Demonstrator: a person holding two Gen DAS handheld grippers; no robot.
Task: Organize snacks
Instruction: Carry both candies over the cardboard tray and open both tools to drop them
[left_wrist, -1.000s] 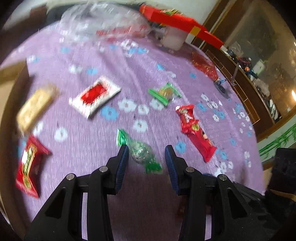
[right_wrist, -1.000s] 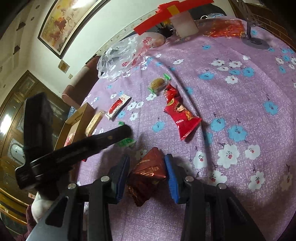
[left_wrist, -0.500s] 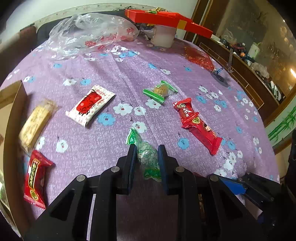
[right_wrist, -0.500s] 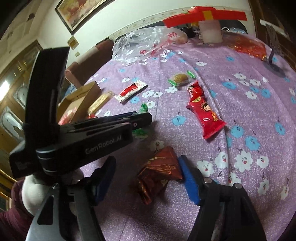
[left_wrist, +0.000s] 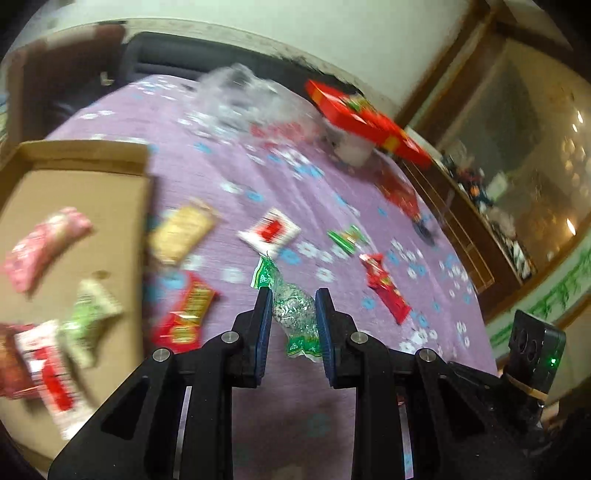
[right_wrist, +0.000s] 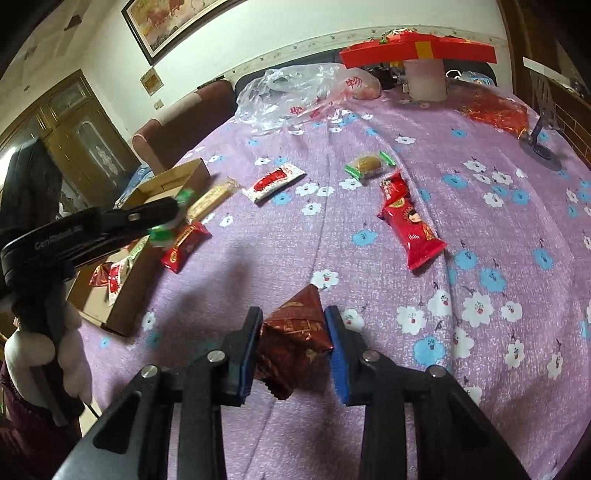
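My left gripper (left_wrist: 291, 306) is shut on a green-and-clear snack packet (left_wrist: 291, 310) and holds it above the purple flowered tablecloth, near the cardboard box (left_wrist: 74, 192); it also shows in the right wrist view (right_wrist: 166, 221). My right gripper (right_wrist: 293, 325) is shut on a dark red foil snack packet (right_wrist: 295, 328) low over the cloth. Loose snacks lie on the table: a long red packet (right_wrist: 410, 225), a white-and-red packet (right_wrist: 273, 181), a green-ended cake (right_wrist: 367, 164), a yellow bar (right_wrist: 212, 195) and a small red packet (right_wrist: 184, 245).
The cardboard box (right_wrist: 166, 184) at the table's left edge holds several snacks. A clear plastic bag (right_wrist: 295, 92), a red box on a white cup (right_wrist: 417, 51), a red foil bag (right_wrist: 495, 110) and a metal stand (right_wrist: 541, 144) stand at the far side.
My left gripper has lifted the green packet off the cloth and swung left toward the box. My right gripper, open half a second ago, has closed on the dark red foil packet.
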